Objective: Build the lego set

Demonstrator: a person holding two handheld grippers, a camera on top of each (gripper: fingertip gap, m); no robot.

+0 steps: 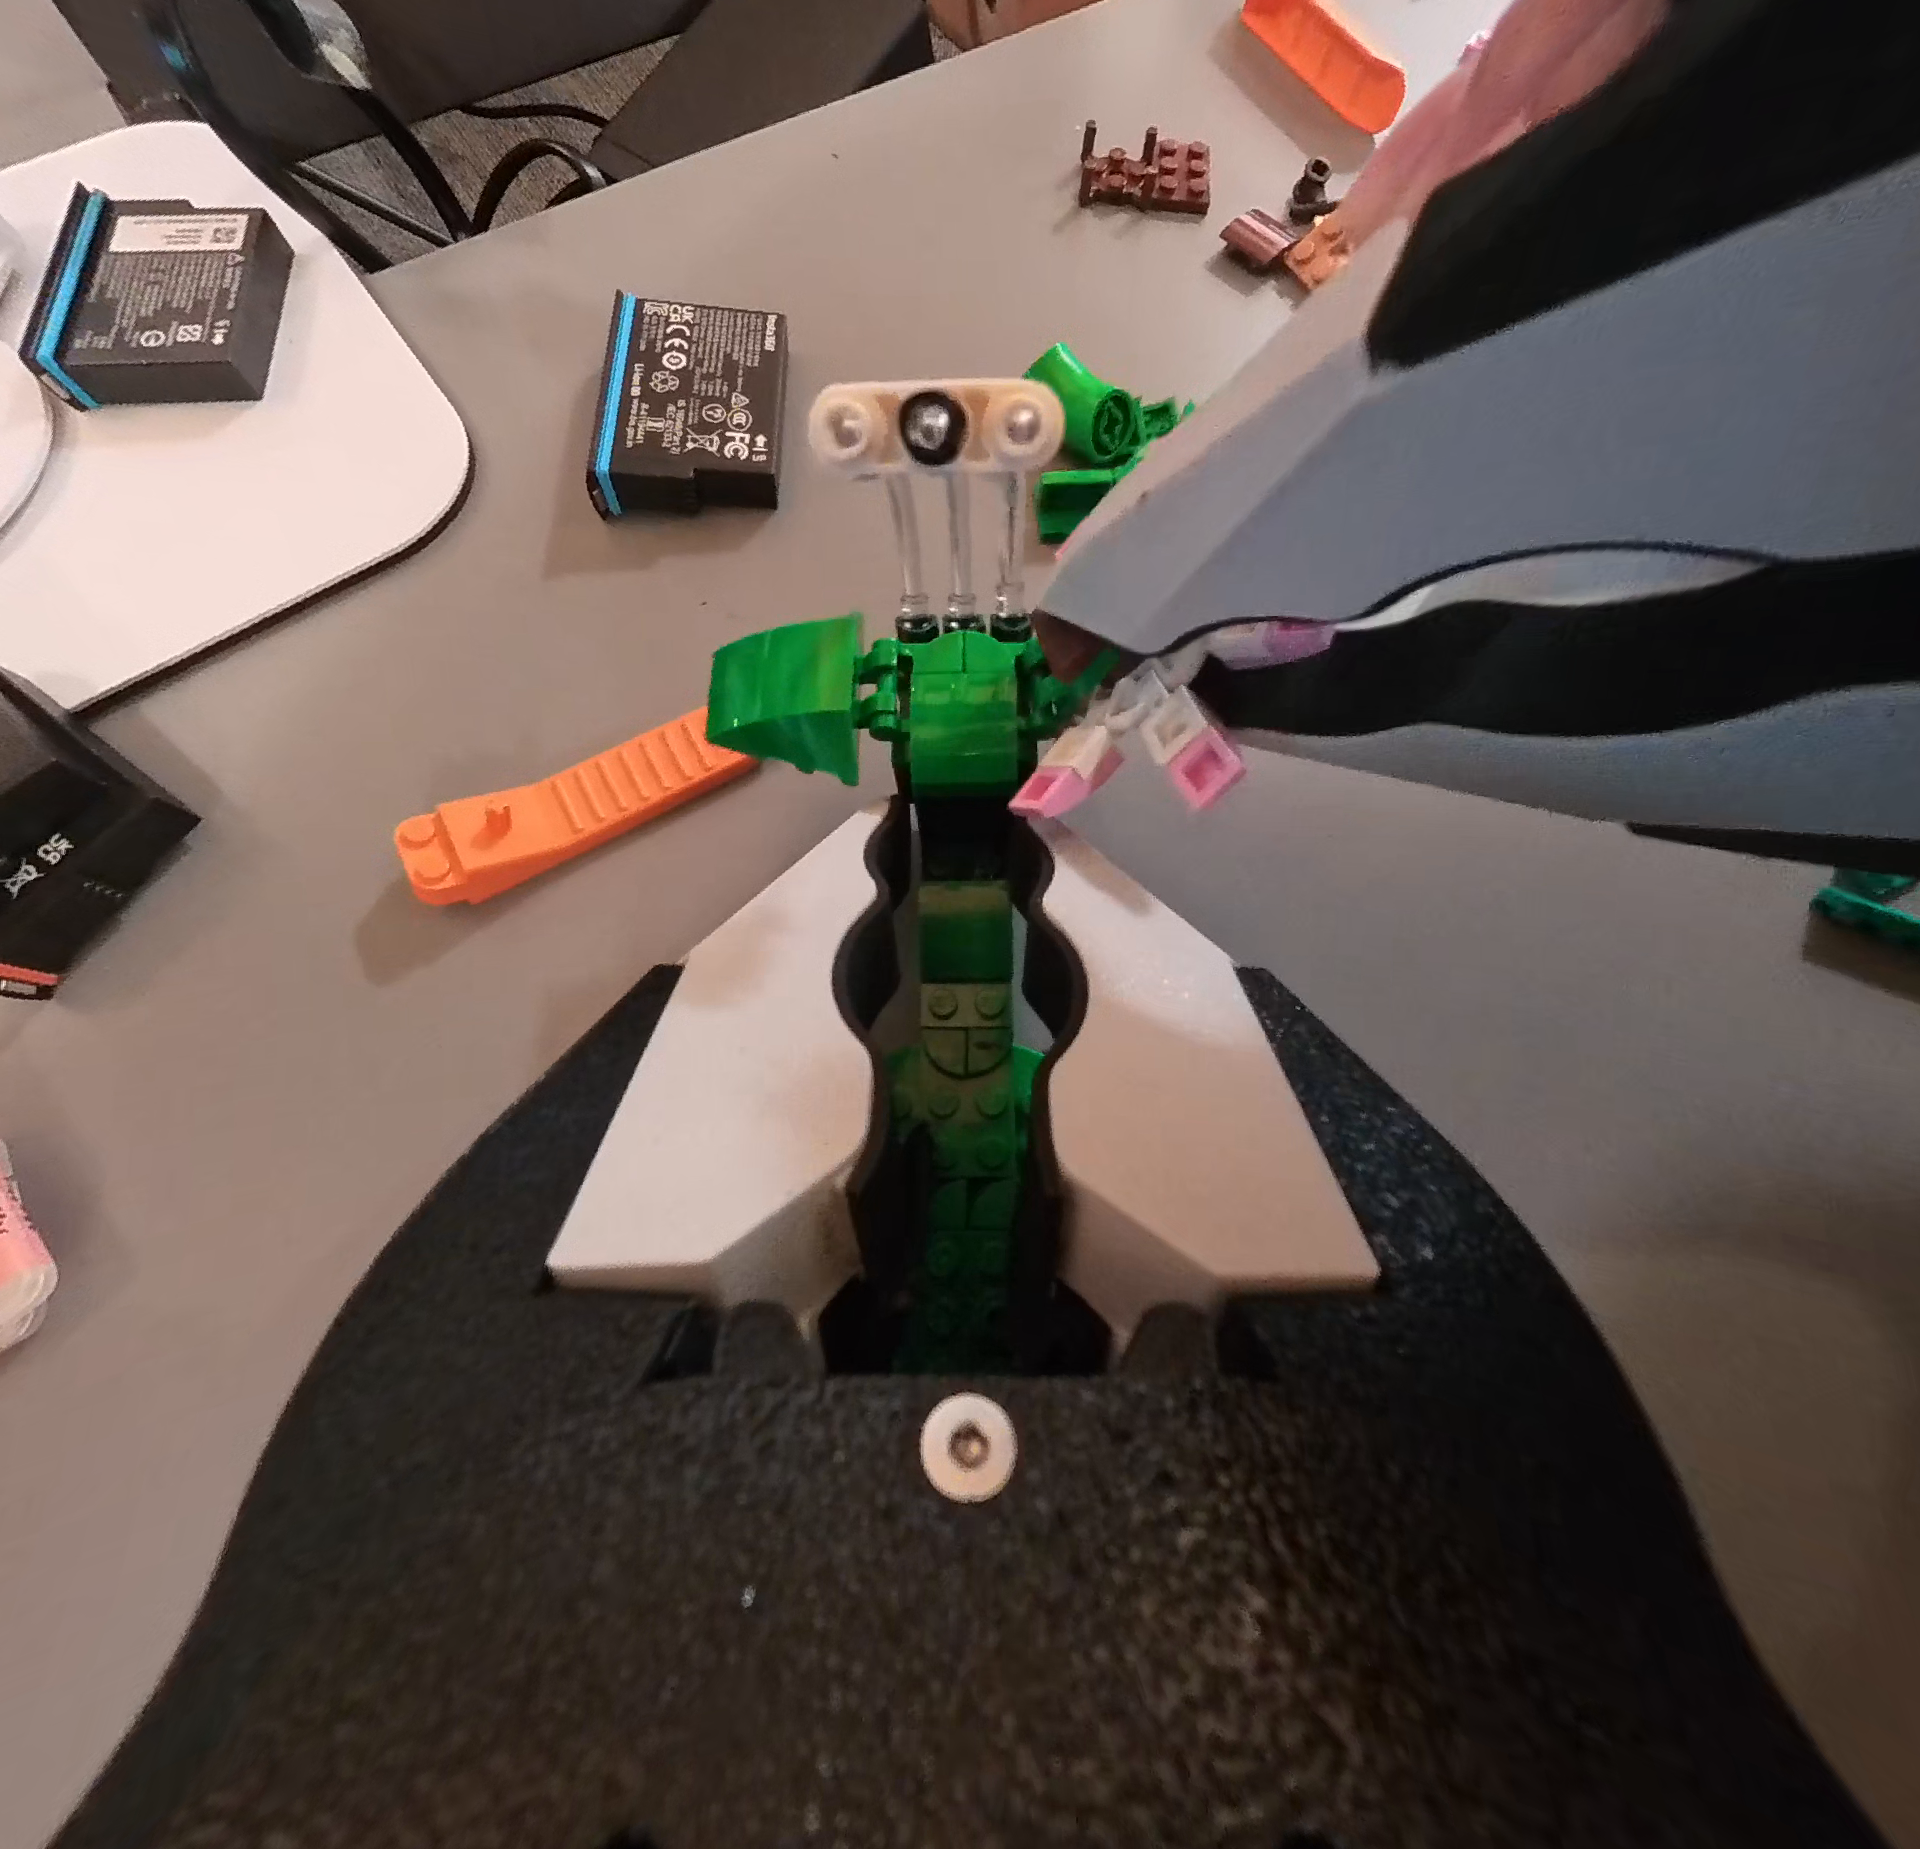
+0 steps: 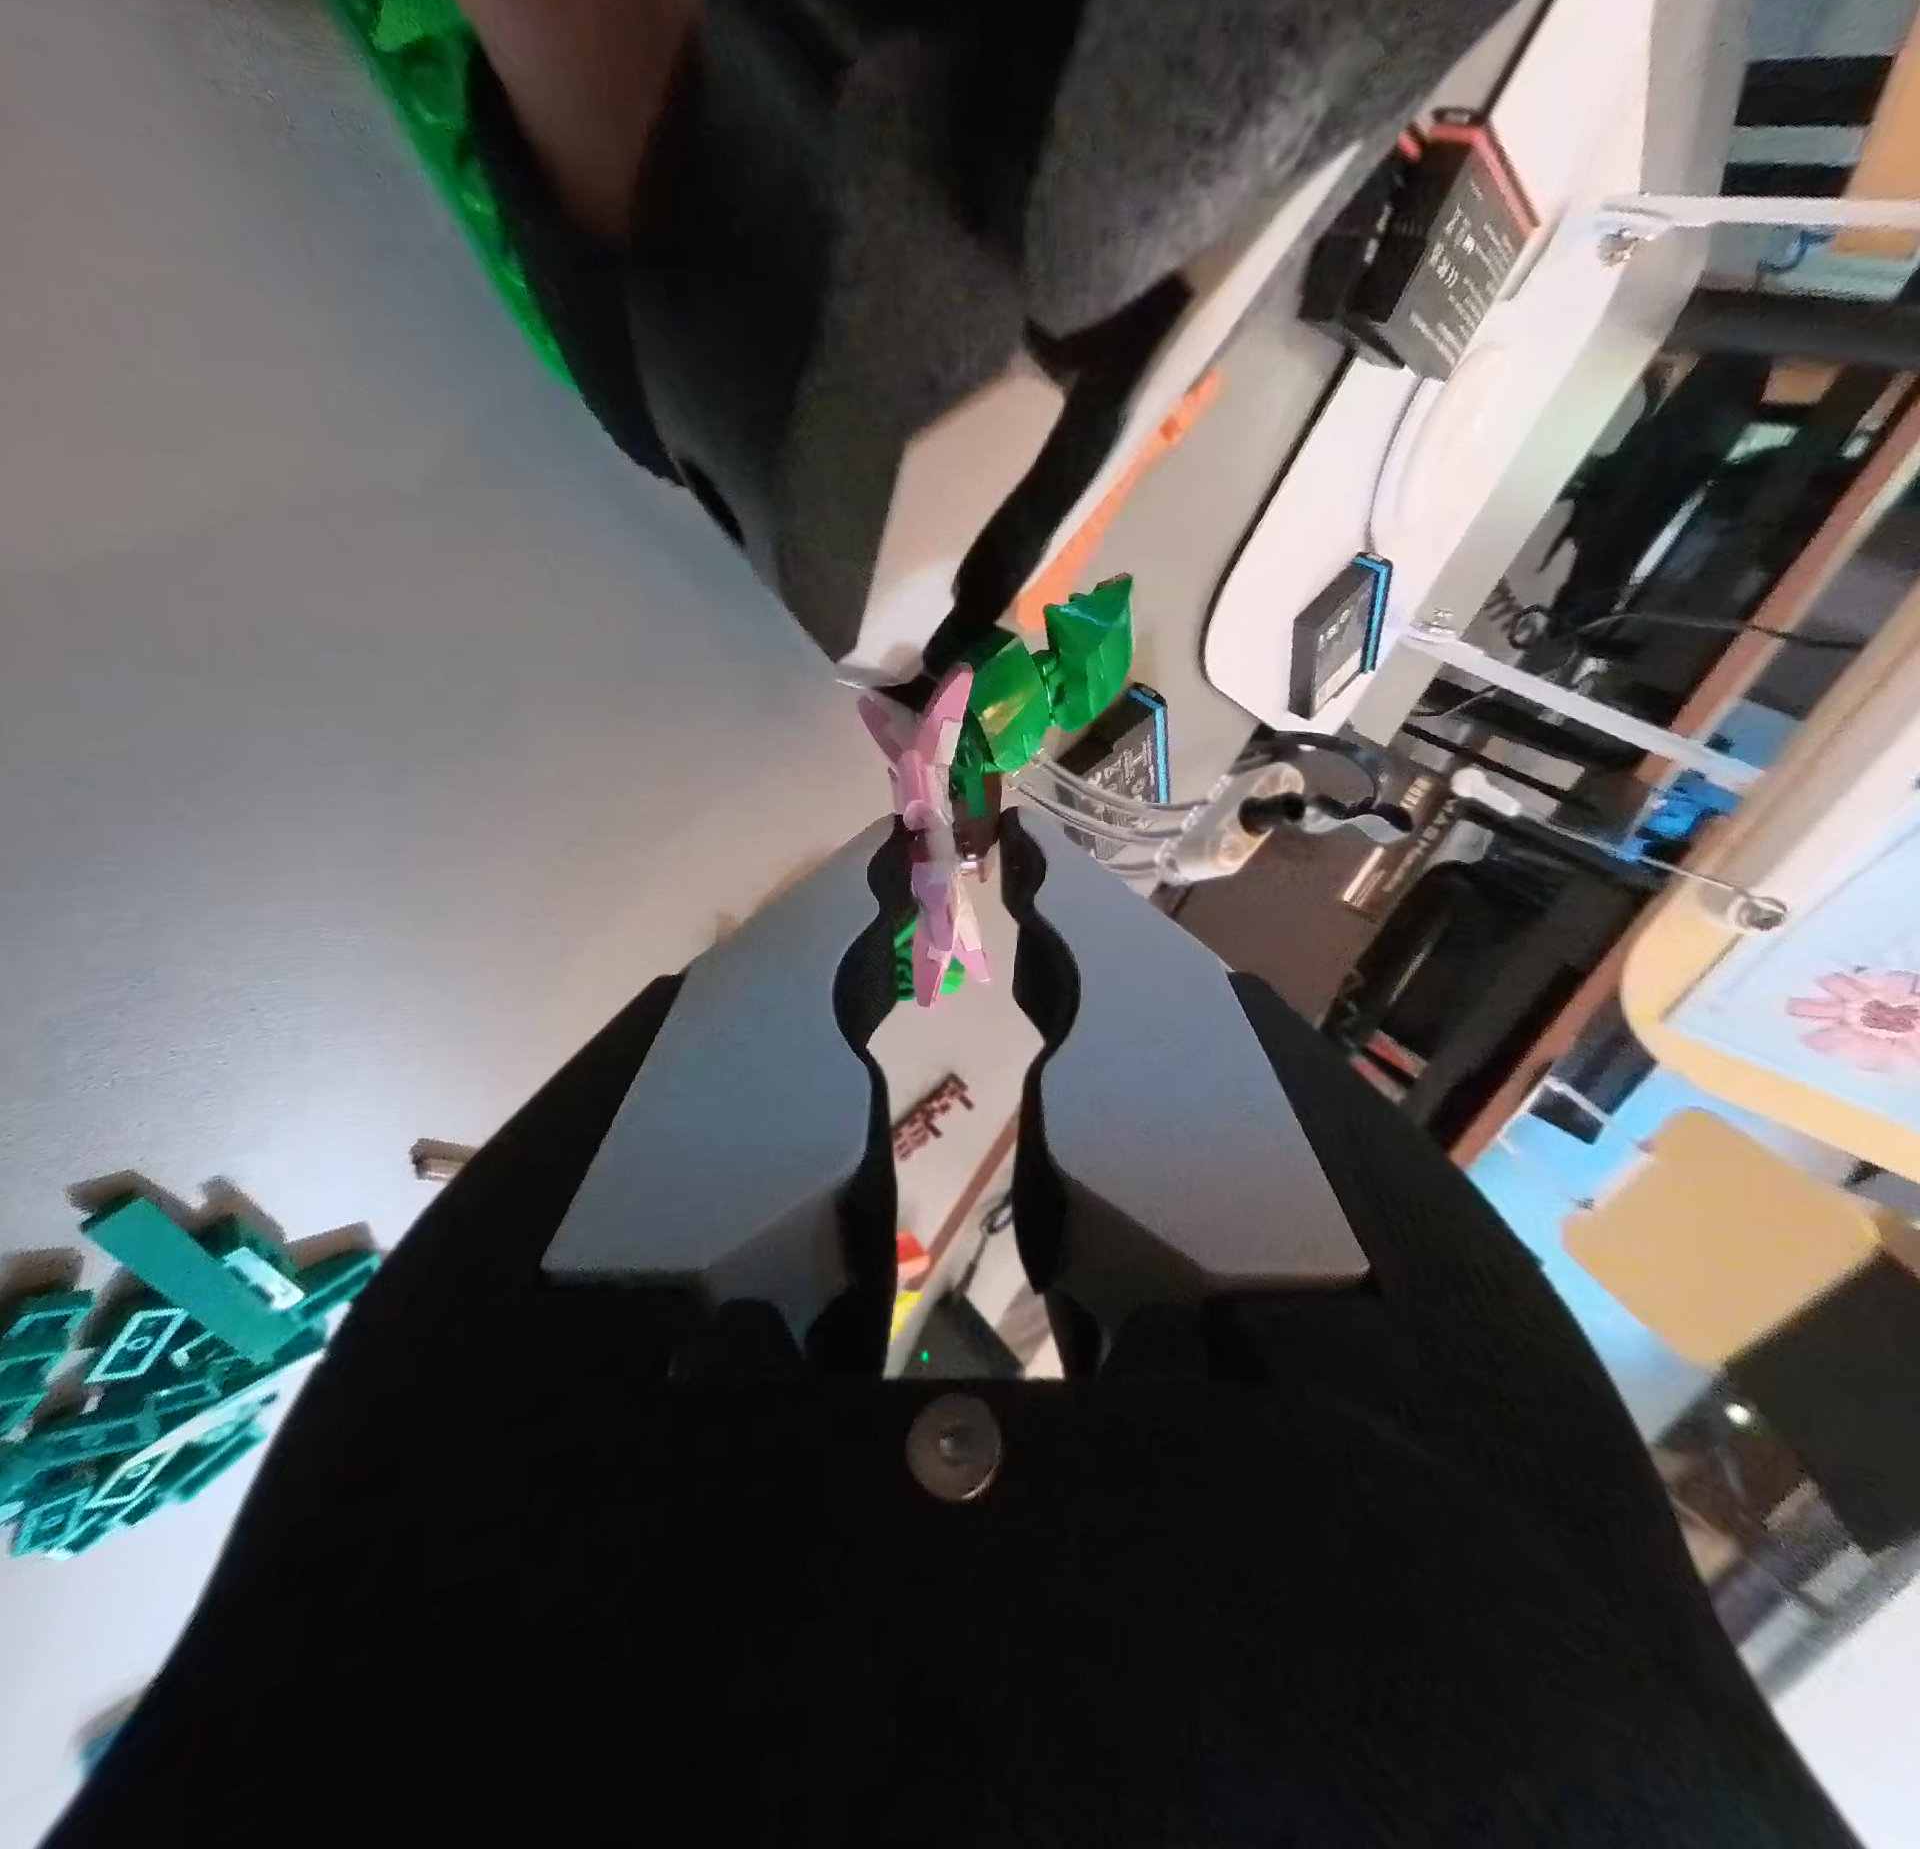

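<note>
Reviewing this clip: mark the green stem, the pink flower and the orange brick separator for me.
green stem (image 1: 966, 698): left wrist view, on its upper green block past the fingertips.
pink flower (image 2: 935, 843): right wrist view, on a petal between the fingers.
orange brick separator (image 1: 582, 812): left wrist view, on its ribbed handle.

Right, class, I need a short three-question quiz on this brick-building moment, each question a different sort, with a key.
1. True or false: the left gripper is shut on the green stem.
2. Which colour is the flower in the right gripper? A) yellow B) pink C) blue
3. Fill in: the orange tool lies on the ____.

Key: 1 true; 2 B; 3 table.
</note>
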